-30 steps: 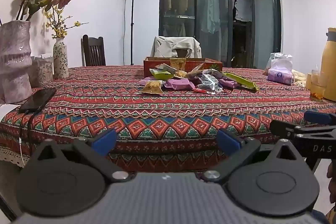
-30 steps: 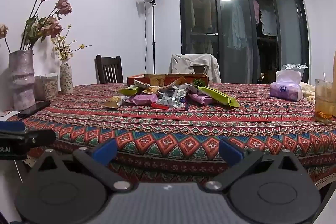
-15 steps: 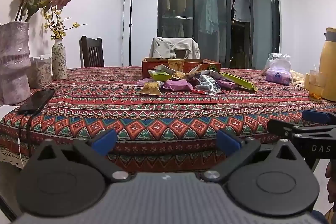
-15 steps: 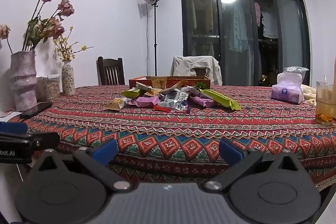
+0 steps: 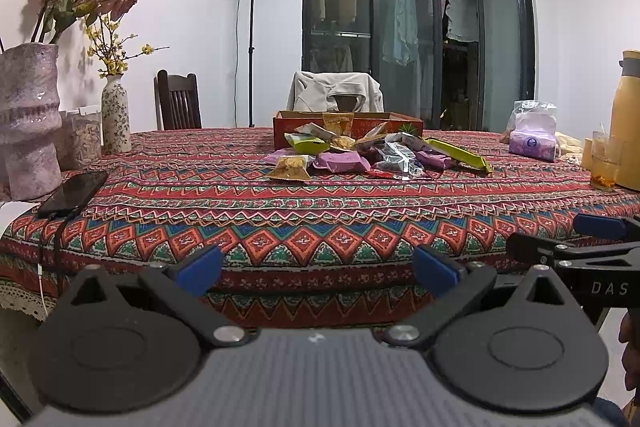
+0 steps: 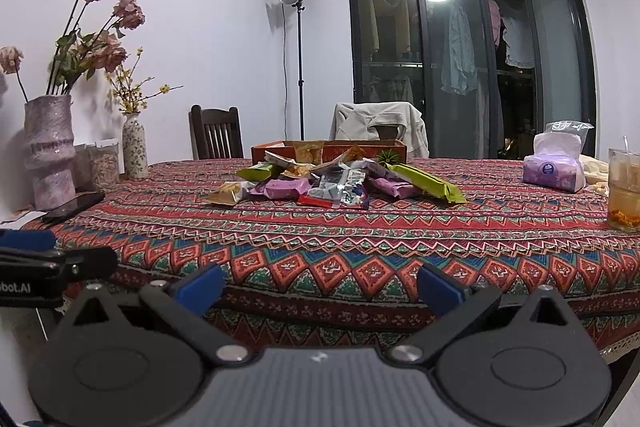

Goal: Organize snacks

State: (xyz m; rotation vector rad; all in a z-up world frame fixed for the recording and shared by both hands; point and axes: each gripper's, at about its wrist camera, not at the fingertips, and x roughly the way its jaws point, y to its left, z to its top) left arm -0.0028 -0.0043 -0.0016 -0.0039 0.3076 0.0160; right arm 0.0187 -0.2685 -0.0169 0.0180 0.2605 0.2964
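A pile of snack packets (image 5: 360, 155) lies mid-table in front of a red cardboard box (image 5: 348, 121); the pile (image 6: 332, 183) and the box (image 6: 328, 149) also show in the right wrist view. It holds purple packets (image 5: 342, 161), a long green packet (image 5: 456, 155) and a yellow-brown one (image 5: 290, 167). My left gripper (image 5: 318, 269) is open and empty, held off the table's near edge. My right gripper (image 6: 318, 287) is open and empty, level with the near edge too. Each gripper shows at the side of the other's view.
The table has a patterned red cloth (image 5: 280, 219). A large vase (image 5: 28, 119), a small vase (image 5: 116, 119) and a phone (image 5: 74, 193) sit at left. A tissue pack (image 5: 534, 139), a glass (image 5: 606, 163) and a yellow jug (image 5: 628, 119) sit at right. Chairs stand behind.
Both grippers have dropped slightly, so the table sits higher in both views. Both grippers stay open.
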